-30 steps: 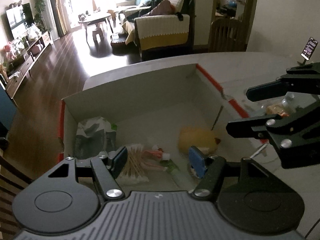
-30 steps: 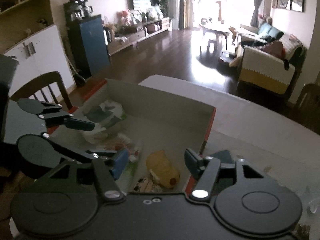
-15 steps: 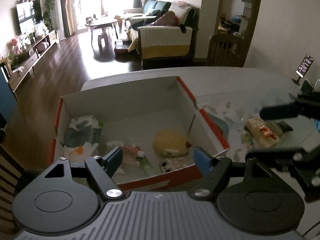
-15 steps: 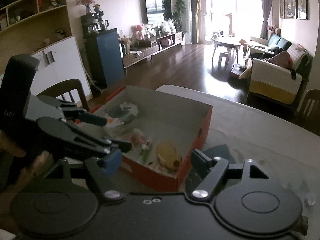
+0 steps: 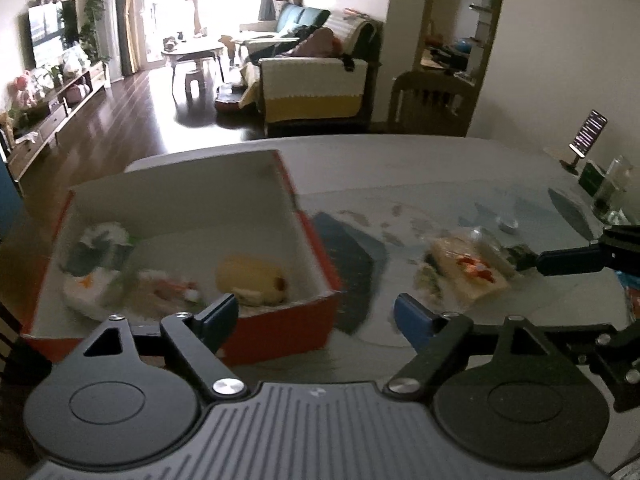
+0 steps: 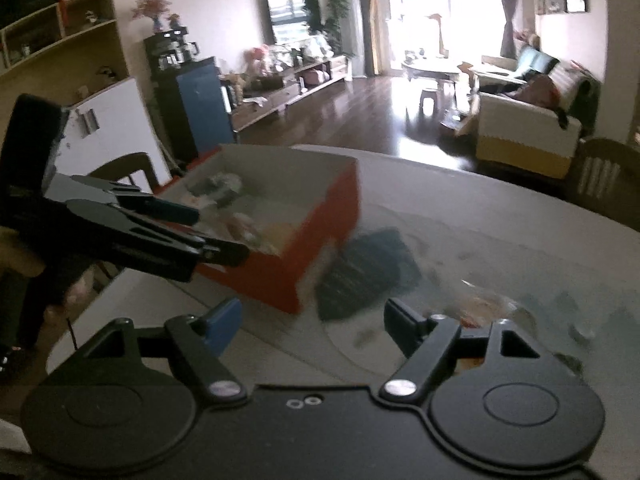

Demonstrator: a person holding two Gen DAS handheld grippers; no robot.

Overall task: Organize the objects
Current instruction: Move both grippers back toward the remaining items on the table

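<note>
Red cardboard box on pale table, snack packet well right of box, left gripper and right gripper both spread wide, empty, near box's front corner

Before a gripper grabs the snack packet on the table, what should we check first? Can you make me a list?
1. Left gripper open and holding nothing: ok.
2. Right gripper open and holding nothing: ok.
3. Snack packet outside the box, free on the table: ok.
4. Red box has room left: ok.
5. Glass stands apart from the packet: ok.
6. Packet sealed: cannot tell, picture blurred.
</note>
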